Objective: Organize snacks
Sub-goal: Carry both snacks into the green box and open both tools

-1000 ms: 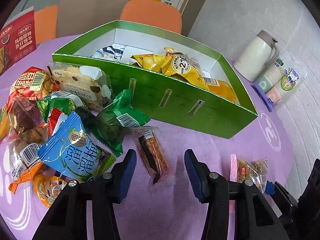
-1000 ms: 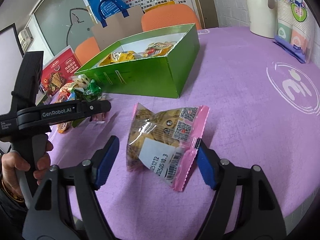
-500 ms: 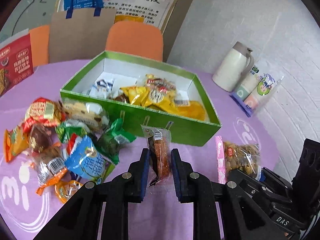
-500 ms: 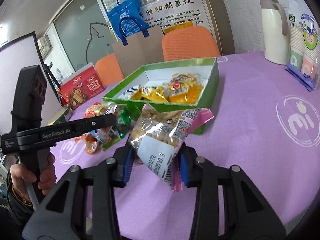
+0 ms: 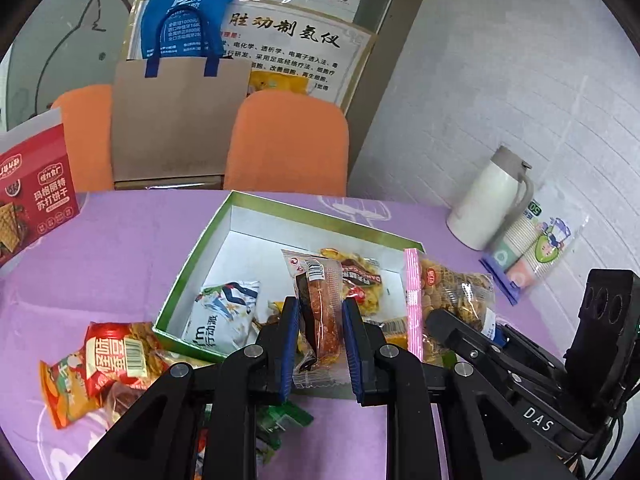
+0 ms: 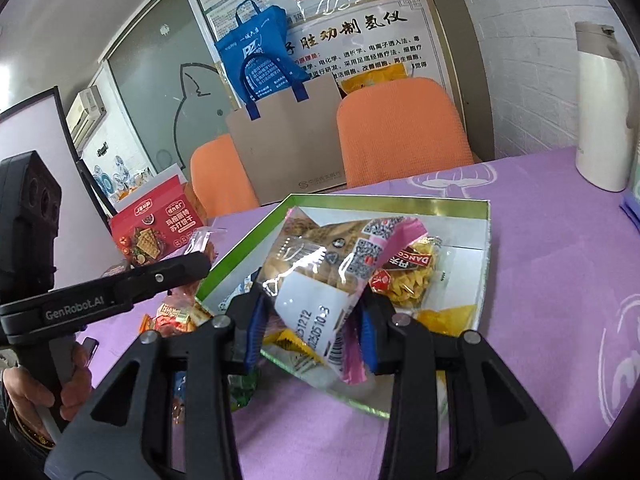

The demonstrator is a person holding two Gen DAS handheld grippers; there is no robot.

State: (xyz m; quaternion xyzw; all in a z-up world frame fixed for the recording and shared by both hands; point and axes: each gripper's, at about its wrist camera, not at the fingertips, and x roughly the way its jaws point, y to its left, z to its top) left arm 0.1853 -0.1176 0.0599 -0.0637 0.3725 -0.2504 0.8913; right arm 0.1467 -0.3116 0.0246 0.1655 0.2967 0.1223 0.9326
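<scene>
My left gripper (image 5: pixel 318 340) is shut on a clear packet with a brown-orange bar (image 5: pixel 320 312) and holds it in the air above the near wall of the green box (image 5: pixel 200 248). My right gripper (image 6: pixel 312 330) is shut on a pink-edged clear bag of small biscuits (image 6: pixel 320 276), lifted over the same green box (image 6: pixel 486 224). The biscuit bag (image 5: pixel 452 296) also shows at the right of the left wrist view. Inside the box lie a white-blue packet (image 5: pixel 224 316) and yellow packets (image 6: pixel 412 276).
A pile of loose snack packets (image 5: pixel 116 360) lies on the purple table (image 5: pixel 100 264) left of the box. A red cracker box (image 5: pixel 32 188) stands far left. A white jug (image 5: pixel 488 200) and a sleeve of paper cups (image 5: pixel 532 248) stand far right. Orange chairs (image 5: pixel 286 144) line the far edge.
Both grippers closed on their packets, which lay on the table, and lifted them. Both then moved up and toward the green box, and now hang over it.
</scene>
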